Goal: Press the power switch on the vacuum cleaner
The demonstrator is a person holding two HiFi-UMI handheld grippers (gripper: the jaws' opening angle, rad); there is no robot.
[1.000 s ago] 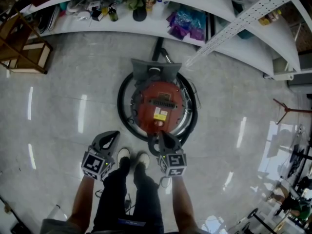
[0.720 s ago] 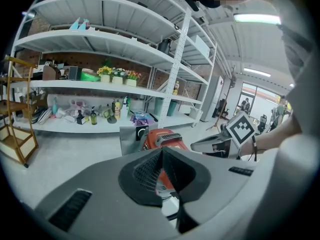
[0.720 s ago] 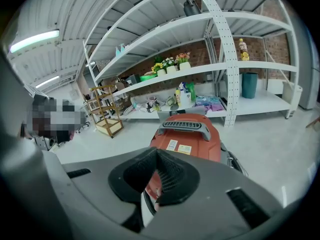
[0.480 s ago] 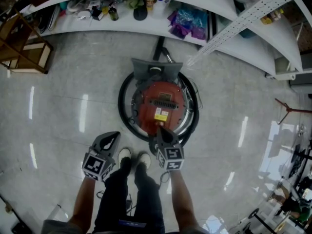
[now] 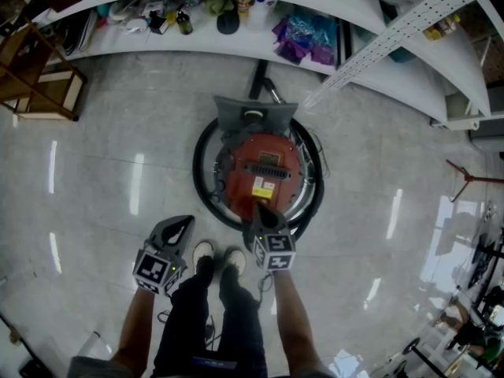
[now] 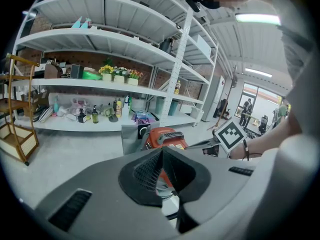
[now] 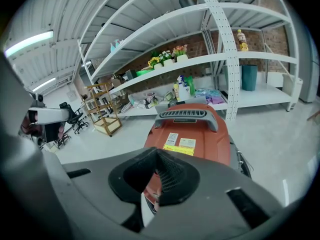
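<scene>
The vacuum cleaner [image 5: 263, 169] is a round red canister on the floor, with a black hose [image 5: 201, 181] coiled around it. It has a grey handle [image 7: 188, 114] and yellow labels [image 7: 180, 145] on top. My right gripper [image 5: 257, 208] is shut, its tips over the canister's near edge. In the right gripper view the shut jaws [image 7: 158, 153] hide the red body [image 7: 210, 139] just below them, and no switch shows. My left gripper [image 5: 182, 223] is shut and empty, held over the floor left of the vacuum [image 6: 167, 136].
A white shelf unit [image 5: 236, 30] with bottles and bags runs behind the vacuum. A wooden rack [image 5: 35, 77] stands at the far left. My shoes [image 5: 216, 257] are just short of the hose. Bare grey floor lies left and right.
The right gripper has moved forward and a little left, from beside my shoe onto the vacuum's near edge. The left gripper has barely shifted.
</scene>
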